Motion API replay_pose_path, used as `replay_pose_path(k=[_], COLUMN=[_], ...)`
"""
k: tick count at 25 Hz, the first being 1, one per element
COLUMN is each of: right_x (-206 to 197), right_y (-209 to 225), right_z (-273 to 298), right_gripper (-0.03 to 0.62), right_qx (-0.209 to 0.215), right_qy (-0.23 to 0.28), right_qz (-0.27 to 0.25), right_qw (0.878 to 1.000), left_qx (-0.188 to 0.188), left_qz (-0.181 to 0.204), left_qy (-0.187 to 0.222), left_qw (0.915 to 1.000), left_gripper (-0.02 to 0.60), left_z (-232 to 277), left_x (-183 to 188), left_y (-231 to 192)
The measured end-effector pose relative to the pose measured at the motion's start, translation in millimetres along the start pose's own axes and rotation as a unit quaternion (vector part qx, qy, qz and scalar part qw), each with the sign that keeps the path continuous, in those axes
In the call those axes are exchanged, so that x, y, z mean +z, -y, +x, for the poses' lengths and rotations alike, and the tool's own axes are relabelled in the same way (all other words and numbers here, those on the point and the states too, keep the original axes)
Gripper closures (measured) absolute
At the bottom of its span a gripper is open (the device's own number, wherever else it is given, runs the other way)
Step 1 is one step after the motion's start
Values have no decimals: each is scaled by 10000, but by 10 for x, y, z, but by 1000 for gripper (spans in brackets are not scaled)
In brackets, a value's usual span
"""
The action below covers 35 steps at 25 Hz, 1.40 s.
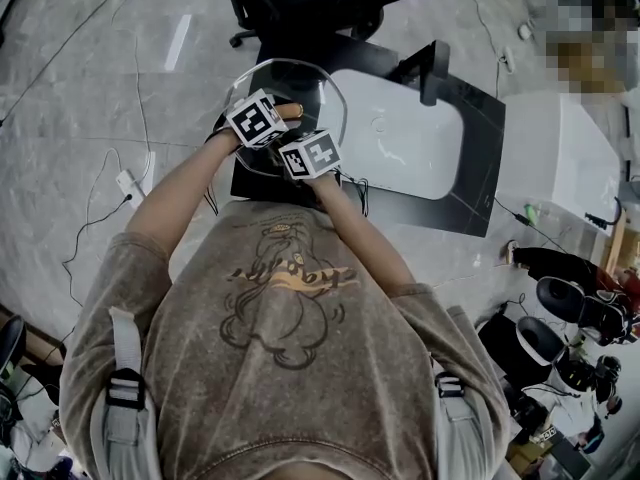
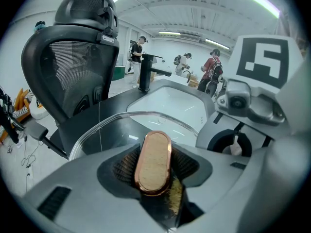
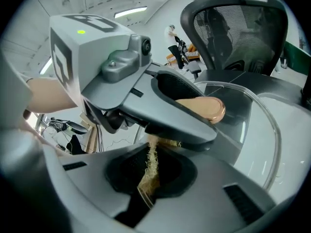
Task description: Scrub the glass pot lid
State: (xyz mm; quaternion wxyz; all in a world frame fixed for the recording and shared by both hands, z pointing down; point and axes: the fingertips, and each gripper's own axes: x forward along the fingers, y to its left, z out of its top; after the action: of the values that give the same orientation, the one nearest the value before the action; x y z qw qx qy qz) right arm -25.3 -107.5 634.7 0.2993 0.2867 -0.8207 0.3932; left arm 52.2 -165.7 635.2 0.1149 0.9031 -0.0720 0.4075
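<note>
The glass pot lid is held up over the black counter, its clear rim curving past both grippers. My left gripper is shut on the lid's oval wood-and-copper knob, seen also as the knob in the head view. My right gripper is shut on a thin yellowish scrub pad, edge-on between its jaws. The pad reaches up under the left gripper's jaw, close to the knob and the lid rim. The pad also shows just below the knob.
A white sink basin with a black faucet sits in the black counter to the right. A black mesh office chair stands behind the counter. Cables and gear lie on the floor; several people stand far off.
</note>
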Motion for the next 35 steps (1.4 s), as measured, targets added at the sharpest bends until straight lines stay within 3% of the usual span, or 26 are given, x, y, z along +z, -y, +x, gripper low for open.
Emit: replay_pose_path(k=[21,35], right_x=[-432,-659], right_y=[-202,132], right_z=[-46,-391], right_gripper=[556,556], right_qx=[343,403], right_qy=[-417,-374], right_qz=[-523,-151], right_qw=[9972,9984], left_qx=[25,0], left_qz=[74,187], left_qy=[-25,-19], left_qw=[10000,9998], left_gripper=[382,387], left_z=[-11,-20], left_x=[-18,-29], left_y=[-7,-6])
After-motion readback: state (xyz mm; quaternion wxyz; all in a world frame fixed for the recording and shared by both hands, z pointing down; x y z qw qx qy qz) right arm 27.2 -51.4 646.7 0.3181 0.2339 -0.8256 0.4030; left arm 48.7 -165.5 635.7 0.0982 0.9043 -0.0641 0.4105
